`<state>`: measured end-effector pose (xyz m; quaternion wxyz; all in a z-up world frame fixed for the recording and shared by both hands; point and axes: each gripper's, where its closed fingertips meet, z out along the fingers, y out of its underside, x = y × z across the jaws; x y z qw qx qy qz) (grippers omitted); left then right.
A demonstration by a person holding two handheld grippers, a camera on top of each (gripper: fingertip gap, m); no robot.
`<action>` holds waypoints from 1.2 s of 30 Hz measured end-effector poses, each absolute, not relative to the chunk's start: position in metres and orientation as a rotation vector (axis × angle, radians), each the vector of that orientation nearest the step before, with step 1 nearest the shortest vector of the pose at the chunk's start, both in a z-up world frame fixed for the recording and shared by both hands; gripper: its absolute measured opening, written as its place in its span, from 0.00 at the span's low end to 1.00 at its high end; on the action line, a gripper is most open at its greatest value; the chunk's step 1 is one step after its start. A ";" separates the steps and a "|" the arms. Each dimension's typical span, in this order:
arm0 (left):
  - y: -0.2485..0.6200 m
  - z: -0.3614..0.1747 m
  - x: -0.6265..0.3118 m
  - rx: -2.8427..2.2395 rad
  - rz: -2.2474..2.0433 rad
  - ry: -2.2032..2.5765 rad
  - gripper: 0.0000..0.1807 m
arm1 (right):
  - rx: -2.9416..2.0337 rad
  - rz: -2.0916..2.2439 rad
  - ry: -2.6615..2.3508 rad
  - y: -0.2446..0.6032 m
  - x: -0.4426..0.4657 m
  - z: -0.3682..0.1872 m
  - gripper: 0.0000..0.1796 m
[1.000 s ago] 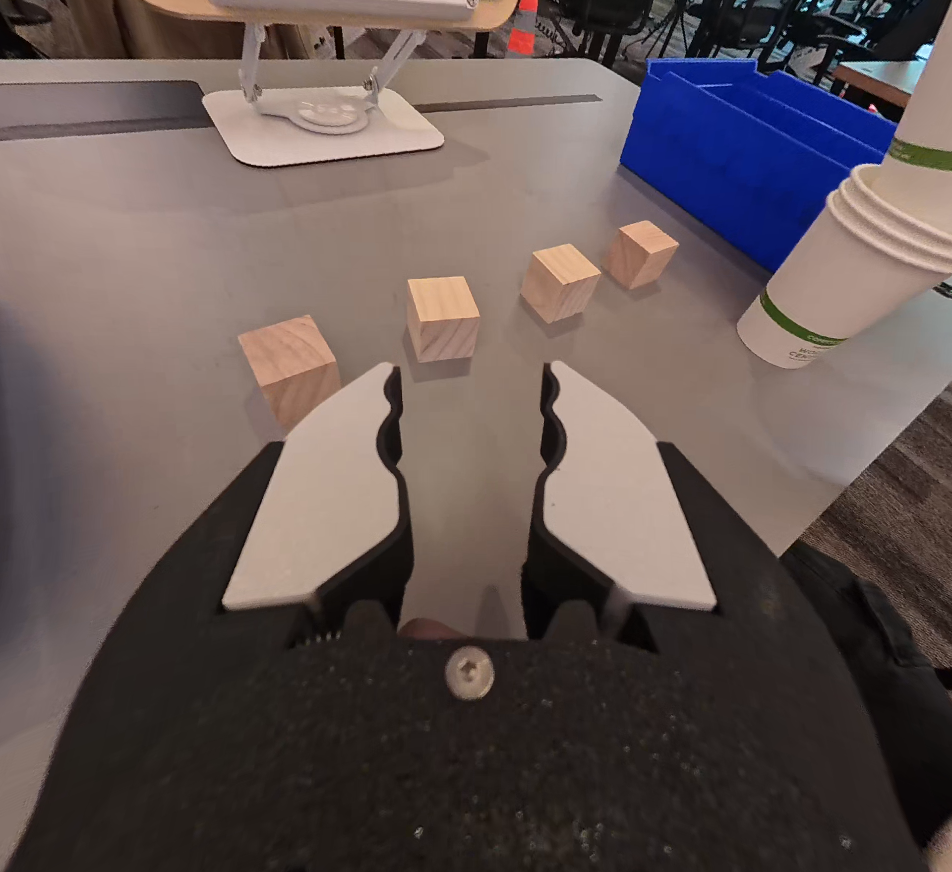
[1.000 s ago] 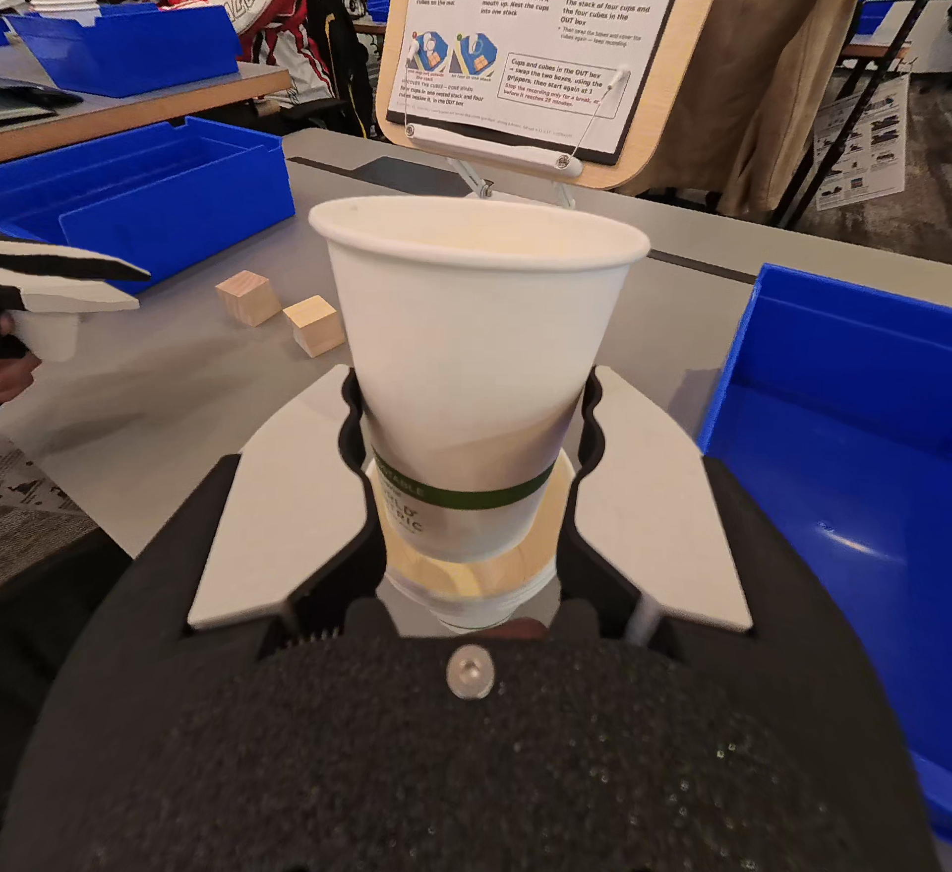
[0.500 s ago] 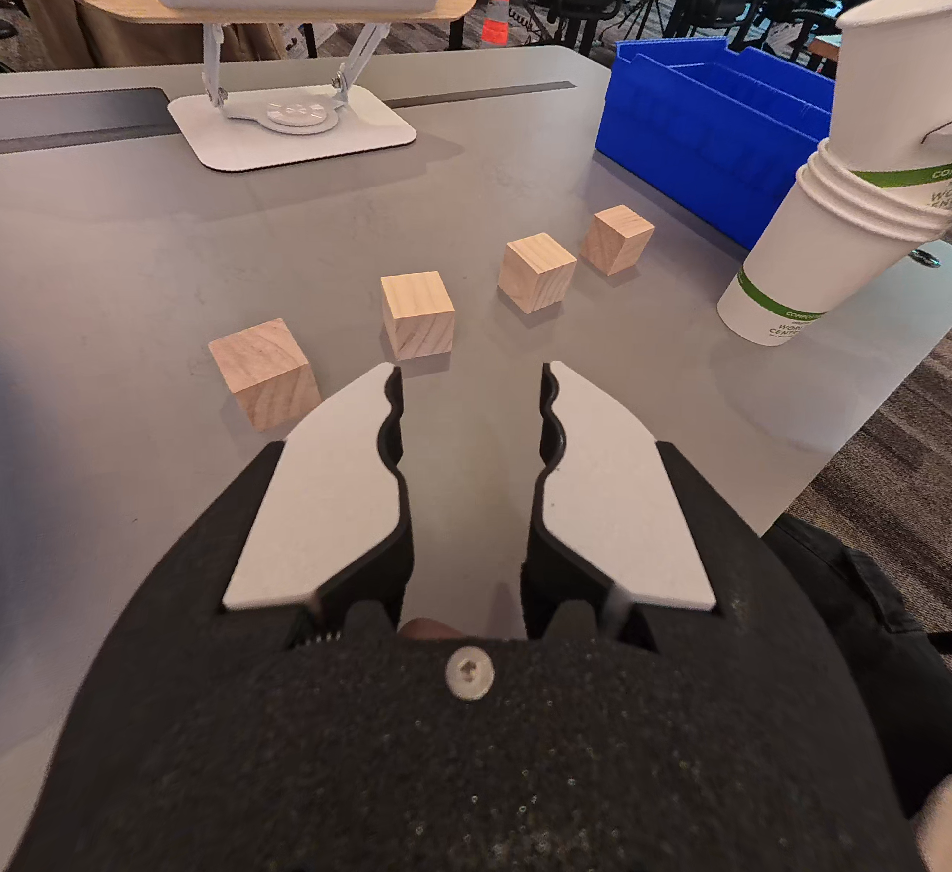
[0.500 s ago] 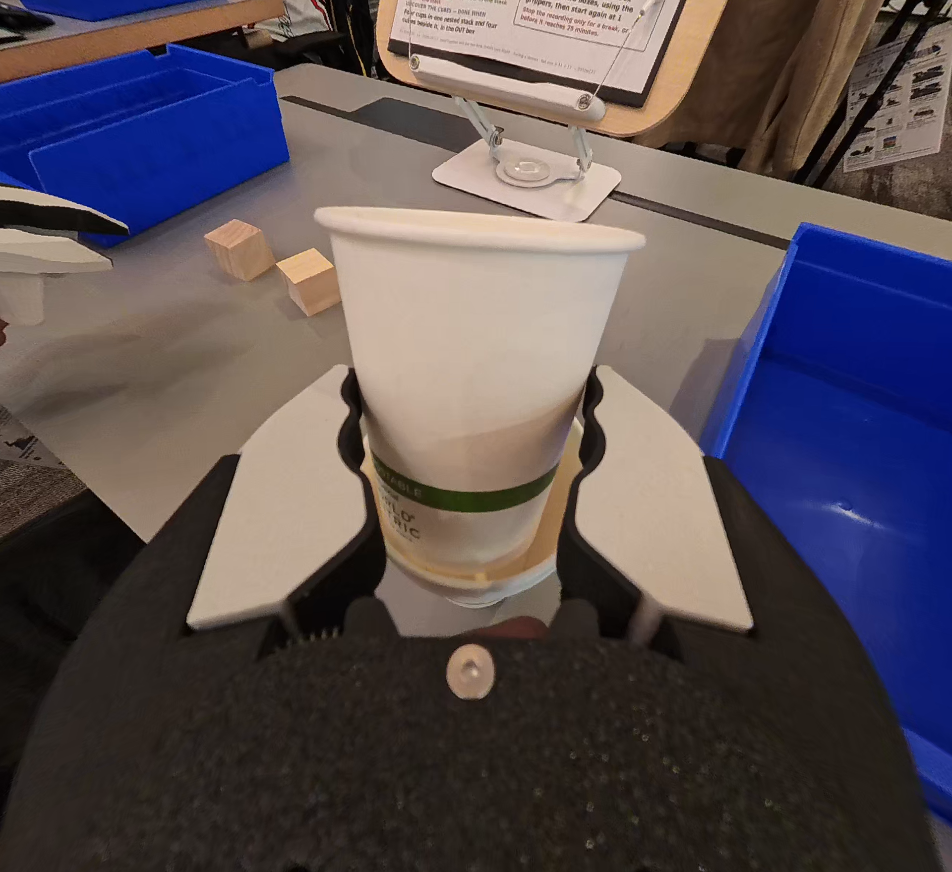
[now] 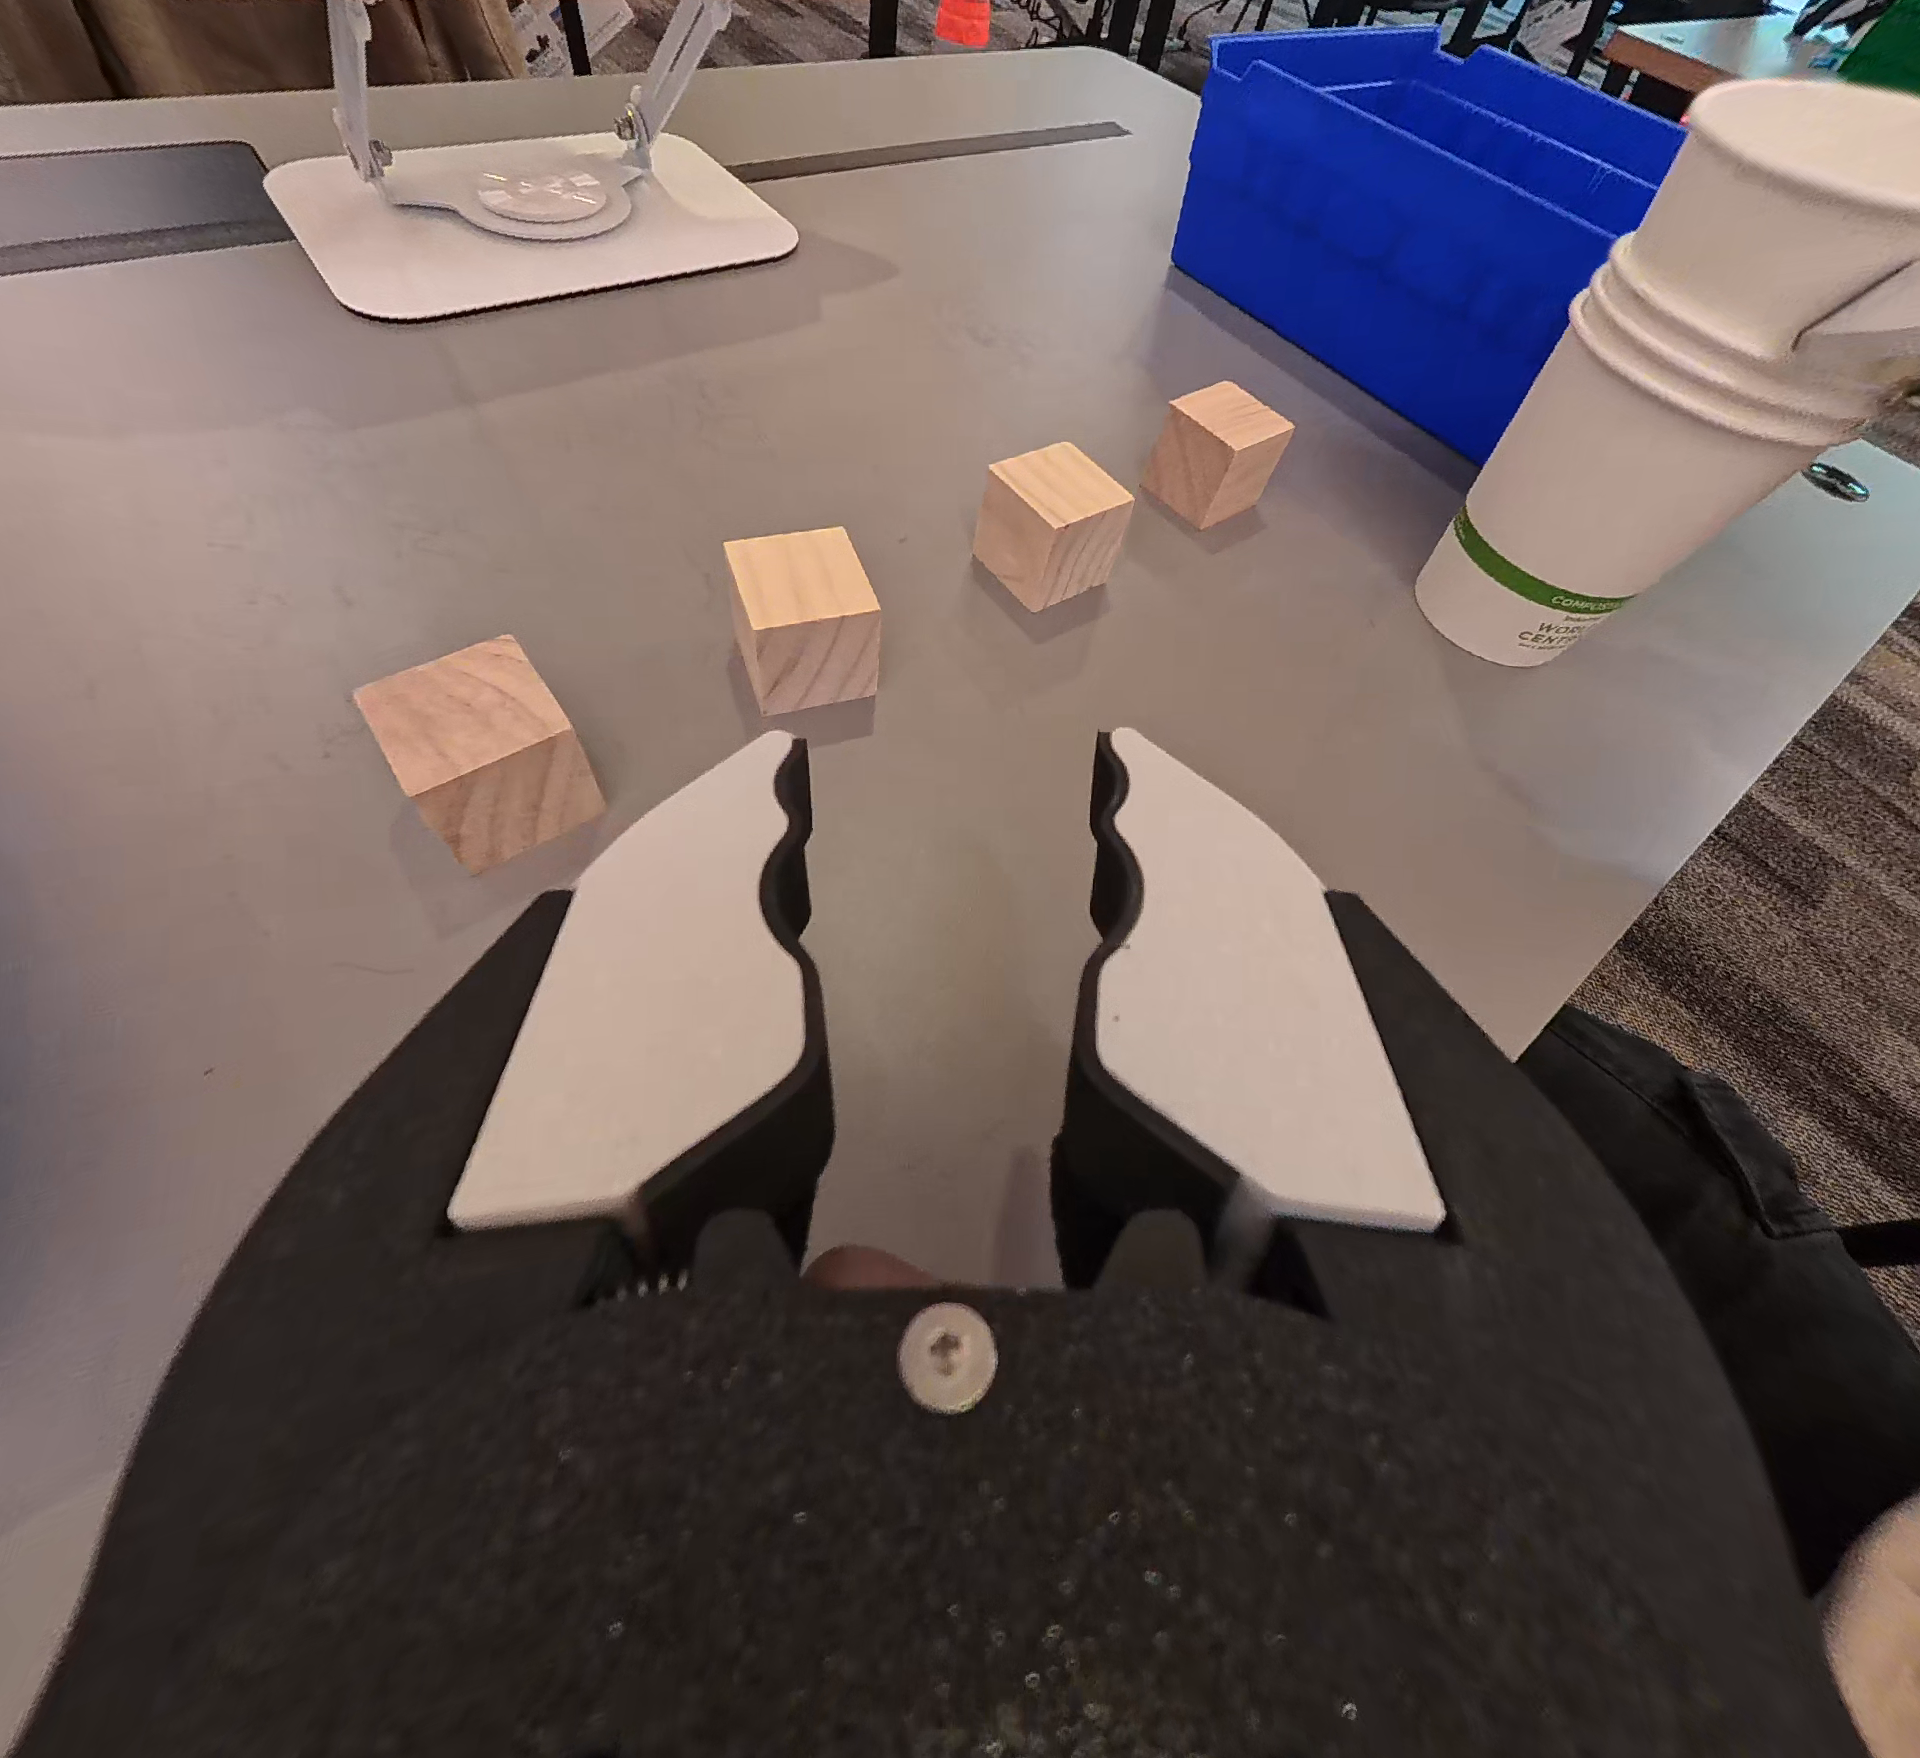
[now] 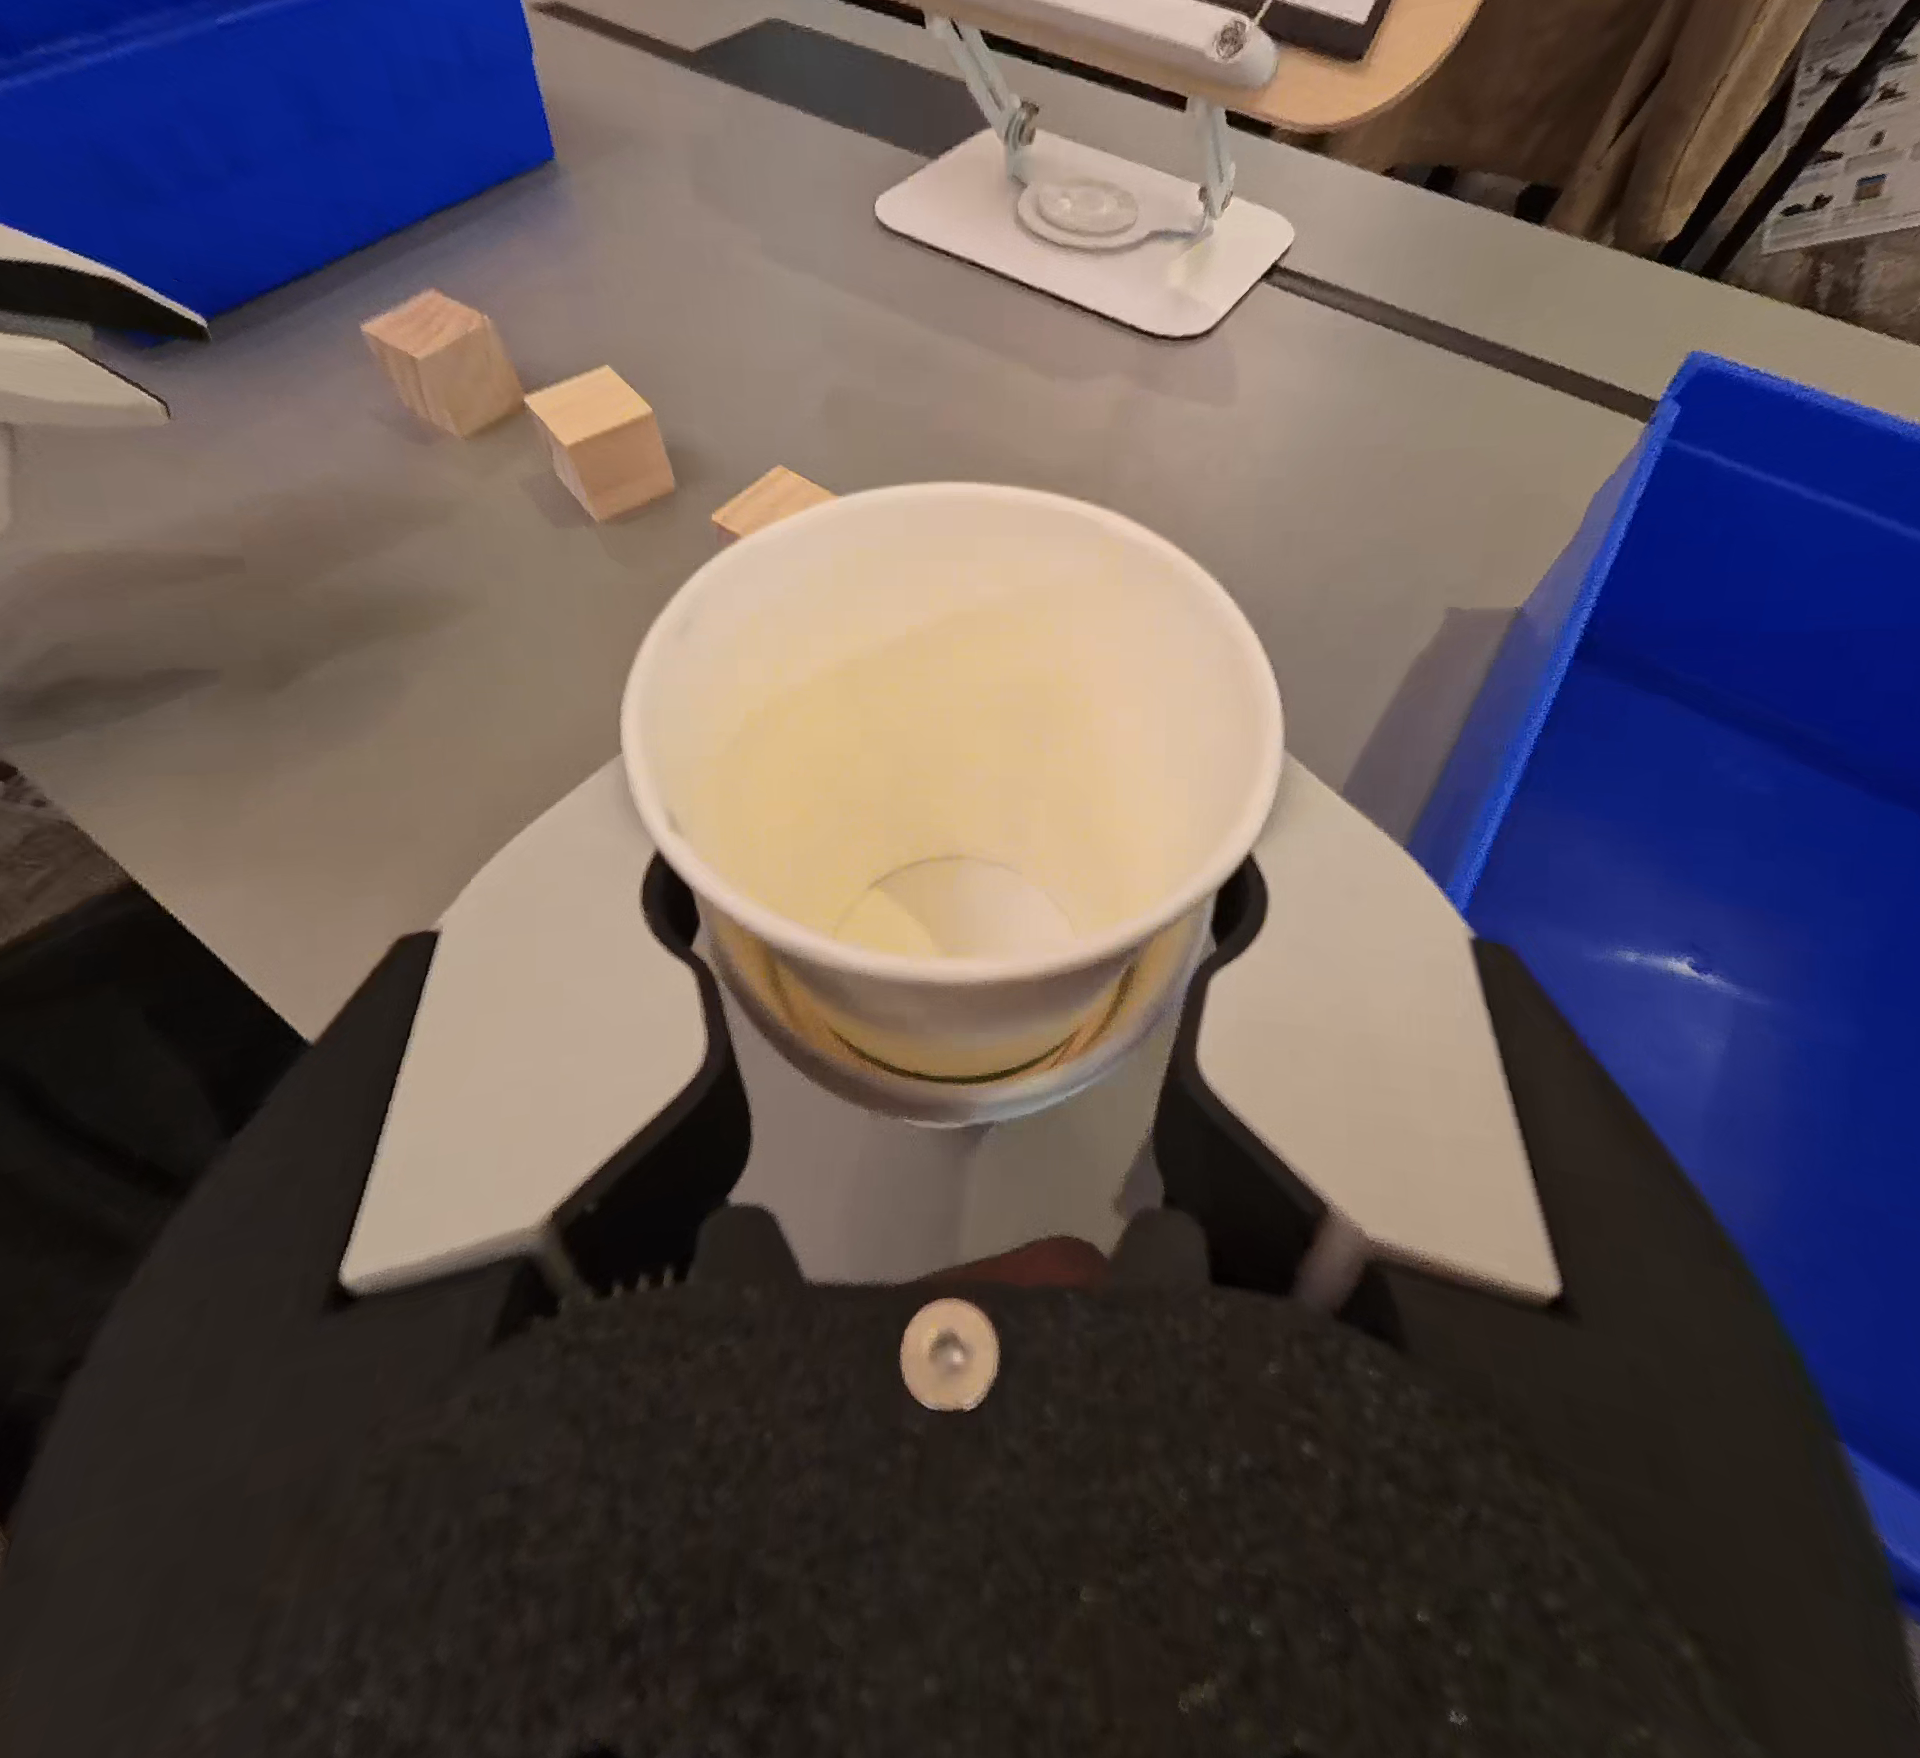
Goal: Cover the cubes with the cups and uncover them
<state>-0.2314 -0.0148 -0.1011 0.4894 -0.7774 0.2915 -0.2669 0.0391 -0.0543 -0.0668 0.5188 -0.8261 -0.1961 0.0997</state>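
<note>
My left gripper (image 5: 945,752) hangs low over the grey table (image 5: 260,482) with its jaws spread apart and nothing between them. Just ahead of it four wooden cubes sit uncovered in a loose row: the nearest cube (image 5: 478,752) at the left, a second cube (image 5: 802,617) just past my fingertips, a third cube (image 5: 1051,524), and a fourth cube (image 5: 1216,453) close to a blue bin (image 5: 1382,254). At the right edge of that view a stack of white paper cups (image 5: 1621,451) leans, mouth up, with its base on the table near the table's edge. My right gripper (image 6: 951,887) has its fingers closed around the top cup (image 6: 951,721), which is partly lifted out of the stack but not clear of it. I look straight down into its empty inside. A second blue bin (image 6: 1714,773) sits beside it on the right, and a document stand (image 6: 1086,243) rests at the far side.
</note>
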 end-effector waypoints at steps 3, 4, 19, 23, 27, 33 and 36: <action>-0.015 -0.101 -0.231 -1.891 -0.657 0.711 0.29 | -2.018 0.204 -0.489 -0.055 0.041 -0.073 0.57; -0.015 -0.101 -0.232 -1.892 -0.656 0.708 0.29 | -2.042 0.211 -0.514 -0.057 0.040 -0.076 0.60; -0.020 -0.095 -0.235 -1.873 -0.667 0.711 0.29 | -1.965 0.016 -0.465 -0.107 0.072 -0.047 0.62; -0.020 -0.098 -0.236 -1.877 -0.666 0.710 0.29 | -1.801 0.070 -0.259 -0.120 0.059 -0.060 0.58; -0.022 -0.101 -0.231 -1.884 -0.674 0.729 0.29 | -1.860 0.032 -0.147 -0.107 0.057 -0.102 0.59; -0.025 -0.101 -0.223 -1.876 -0.680 0.760 0.30 | -1.942 0.133 -0.125 -0.075 0.048 -0.122 0.60; -0.027 -0.103 -0.221 -1.880 -0.682 0.768 0.30 | -1.962 0.113 -0.122 -0.061 0.048 -0.126 0.60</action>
